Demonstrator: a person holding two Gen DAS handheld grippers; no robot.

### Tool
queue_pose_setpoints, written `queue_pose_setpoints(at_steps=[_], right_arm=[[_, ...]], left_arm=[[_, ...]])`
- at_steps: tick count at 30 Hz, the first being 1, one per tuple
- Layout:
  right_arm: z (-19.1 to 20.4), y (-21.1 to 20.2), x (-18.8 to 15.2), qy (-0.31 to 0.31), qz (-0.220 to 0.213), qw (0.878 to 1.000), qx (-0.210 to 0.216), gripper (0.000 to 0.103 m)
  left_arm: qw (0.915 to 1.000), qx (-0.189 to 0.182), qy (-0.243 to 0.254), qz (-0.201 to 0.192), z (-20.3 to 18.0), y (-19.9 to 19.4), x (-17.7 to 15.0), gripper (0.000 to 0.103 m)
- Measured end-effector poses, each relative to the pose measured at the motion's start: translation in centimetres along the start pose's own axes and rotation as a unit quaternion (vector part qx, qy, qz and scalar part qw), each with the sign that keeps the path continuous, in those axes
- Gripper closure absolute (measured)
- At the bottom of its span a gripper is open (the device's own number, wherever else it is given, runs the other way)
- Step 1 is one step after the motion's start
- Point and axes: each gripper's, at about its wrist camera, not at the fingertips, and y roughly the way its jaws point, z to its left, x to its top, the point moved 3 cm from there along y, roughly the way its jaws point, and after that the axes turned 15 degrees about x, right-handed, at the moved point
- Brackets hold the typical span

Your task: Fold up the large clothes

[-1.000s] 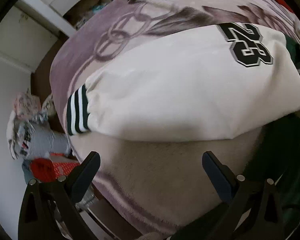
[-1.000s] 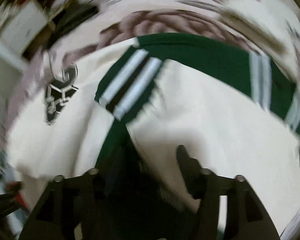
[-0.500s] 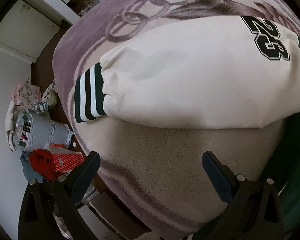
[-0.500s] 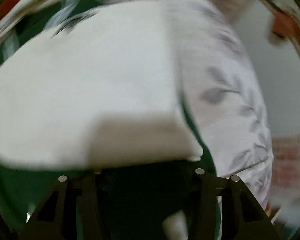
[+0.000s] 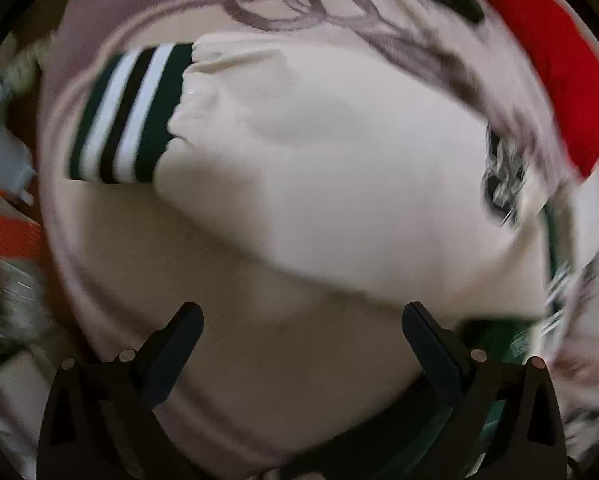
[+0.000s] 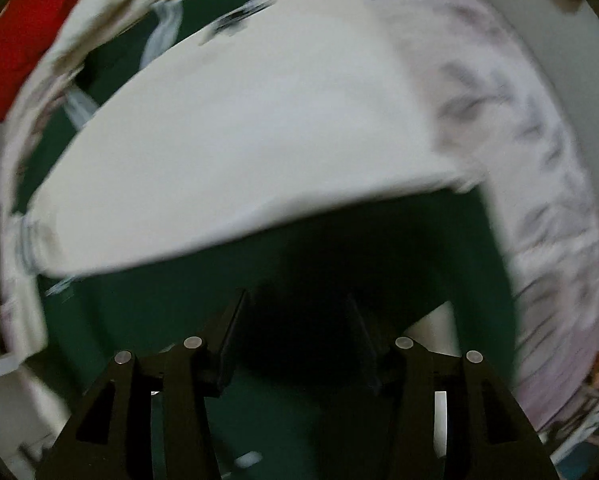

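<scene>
Left tongs [image 5: 301, 334] gape empty before the cream sleeve [image 5: 319, 168]; right tongs [image 6: 295, 320] (nearer) pinch the jacket's green body [image 6: 379, 248].

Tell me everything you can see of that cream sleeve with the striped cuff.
The sleeve is cream, smooth and puffy, lying flat on the pale fuzzy blanket. It ends in a ribbed cuff striped dark green, white and black. It belongs to a green-bodied jacket. The left gripper is open, not touching it.

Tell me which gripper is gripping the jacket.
The right gripper: its fingers are sunk in the jacket's green cloth. The left gripper is wide open over bare blanket, holding nothing.
</scene>
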Motion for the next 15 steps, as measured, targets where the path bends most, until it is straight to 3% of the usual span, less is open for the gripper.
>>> queue_pose_setpoints(at_steps=[2,5,7,9,11,13,15], right_arm=[[3.1,1.4,-2.4,-0.027,0.023,0.999,0.025,0.050],[7.9,3.0,-4.0,-0.089,0.037,0.994,0.041,0.050],[11.3,3.9,-4.2,-0.124,0.036,0.991,0.047,0.050],[14.0,4.8,-4.1,-0.150,0.031,0.987,0.051,0.048],[16.9,6.0,-3.6,-0.178,0.023,0.982,0.052,0.040],[21.7,7.8,-1.7,-0.209,0.015,0.976,0.053,0.040],[23.9,9.1,-0.9,-0.230,0.016,0.972,0.044,0.040]], left_arm=[[0.9983,-0.034,-0.046,0.012,0.9,1.4,1.1,0.003],[0.9909,-0.058,-0.121,0.013,2.3,3.0,2.5,0.014],[0.9852,-0.056,-0.162,-0.011,3.3,3.1,3.8,0.030],[0.9817,-0.032,-0.183,-0.039,4.1,2.9,5.0,0.066],[0.9778,-0.028,-0.195,-0.071,4.9,2.4,6.4,0.086],[0.9754,-0.036,-0.197,-0.093,5.3,2.0,7.9,0.092],[0.9733,-0.041,-0.197,-0.109,5.5,1.4,10.1,0.094]])
